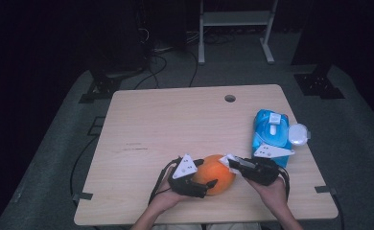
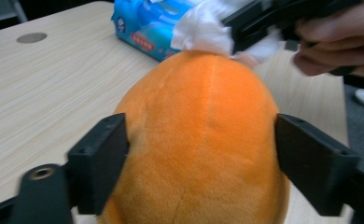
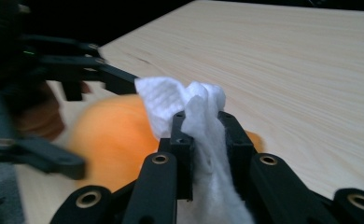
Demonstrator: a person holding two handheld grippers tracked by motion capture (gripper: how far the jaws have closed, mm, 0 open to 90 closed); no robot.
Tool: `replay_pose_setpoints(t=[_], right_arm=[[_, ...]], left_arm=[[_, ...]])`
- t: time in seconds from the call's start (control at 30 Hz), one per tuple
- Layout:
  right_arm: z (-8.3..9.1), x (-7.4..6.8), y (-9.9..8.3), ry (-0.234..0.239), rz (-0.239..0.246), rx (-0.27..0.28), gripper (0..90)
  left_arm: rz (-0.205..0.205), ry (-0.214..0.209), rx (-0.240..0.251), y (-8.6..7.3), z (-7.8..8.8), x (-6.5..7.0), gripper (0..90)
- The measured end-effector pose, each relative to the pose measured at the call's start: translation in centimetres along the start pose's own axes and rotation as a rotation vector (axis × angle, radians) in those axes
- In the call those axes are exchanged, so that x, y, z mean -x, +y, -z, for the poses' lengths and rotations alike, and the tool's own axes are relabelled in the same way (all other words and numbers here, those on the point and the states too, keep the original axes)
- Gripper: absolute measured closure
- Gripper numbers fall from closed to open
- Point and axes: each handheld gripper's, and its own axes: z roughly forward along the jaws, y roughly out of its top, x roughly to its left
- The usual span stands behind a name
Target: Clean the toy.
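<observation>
Orange plush ball [image 2: 194, 140] sits clamped between left claw [image 2: 201, 163] jaws.

Black hand-held gripper [image 1: 208, 184], grey plate [image 1: 185, 167]

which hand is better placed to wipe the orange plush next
Right. The right tool is shut on a white wipe, and that wipe already sits at the top of the orange plush. The left tool is busy: its jaws clamp the plush on both sides, steadying it on the table.
</observation>
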Motion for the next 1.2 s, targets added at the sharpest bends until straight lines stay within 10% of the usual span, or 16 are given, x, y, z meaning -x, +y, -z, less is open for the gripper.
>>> replay_pose_setpoints(t=[0.2, 0.43, 0.57, 0.77, 0.87, 1.2], right_arm=[[-0.4, -2.7, 0.8, 0.044, 0.113, -0.003, 77.3], [0.0, -0.6, 0.2, -0.017, 0.031, -0.001, 77.4], [-0.8, -2.5, 0.6, 0.126, 0.032, 0.025, 77.2], [-0.6, -1.2, 0.4, 0.037, 0.051, 0.015, 77.4], [-0.3, -0.4, 0.2, 0.035, 0.019, 0.026, 77.3], [-0.7, -3.1, 0.9, 0.031, 0.147, 0.019, 76.9]], left_arm=[[0.008, 0.013, -0.003, 0.0, 0.0, 0.1, 24.8], [0.015, 0.023, 0.011, 0.2, -0.4, 0.5, 25.2], [0.022, 0.016, 0.009, 0.0, -0.4, 0.4, 25.2], [0.060, -0.098, 0.065, 0.3, 0.5, -0.3, 20.1], [0.045, -0.075, 0.028, 0.1, 0.4, -0.5, 18.7], [0.006, -0.059, -0.002, -0.1, 0.1, 0.0, 24.5]])
